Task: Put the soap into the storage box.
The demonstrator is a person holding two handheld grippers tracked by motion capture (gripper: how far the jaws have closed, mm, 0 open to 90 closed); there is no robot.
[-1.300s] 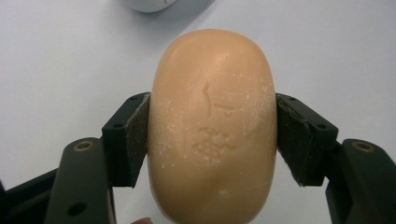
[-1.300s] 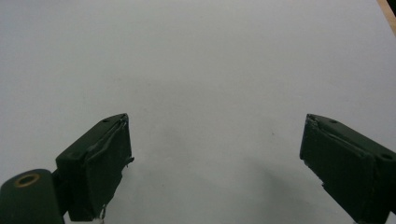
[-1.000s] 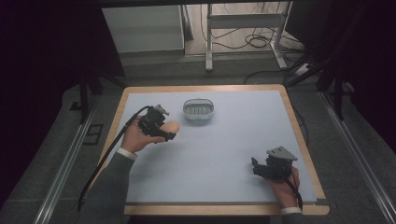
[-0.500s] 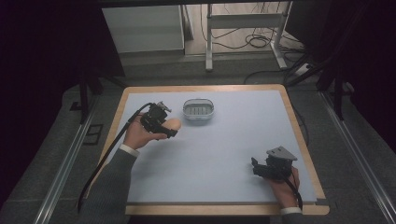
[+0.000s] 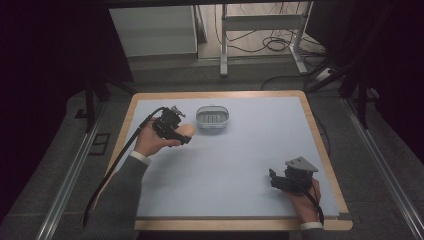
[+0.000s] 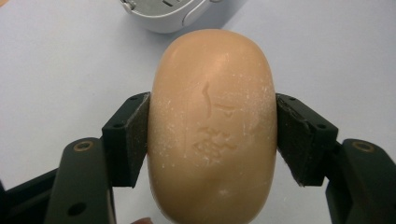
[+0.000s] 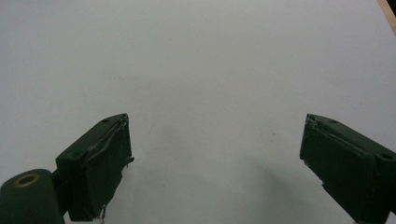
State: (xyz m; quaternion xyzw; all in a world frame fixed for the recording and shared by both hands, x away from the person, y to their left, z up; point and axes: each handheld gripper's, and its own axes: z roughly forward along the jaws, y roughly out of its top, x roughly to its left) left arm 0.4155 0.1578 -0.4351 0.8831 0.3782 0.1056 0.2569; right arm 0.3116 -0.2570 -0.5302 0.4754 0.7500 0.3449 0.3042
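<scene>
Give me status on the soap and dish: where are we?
Done: the left gripper is clamped on the soap bar and holds it close to the soap dish. In hand: carrying the bar toward the dish. Left: set it in the dish, which looks empty, and release. The right gripper sits open over the table mat.

Peach-tan soap [image 6: 212,126], faint stamped characters and white flecks on its face. Black fingers [image 6: 127,137] either side. Pale grey soap dish [image 5: 212,118]. Pale blue desk [image 5: 250,165] with a wood-coloured edge.
</scene>
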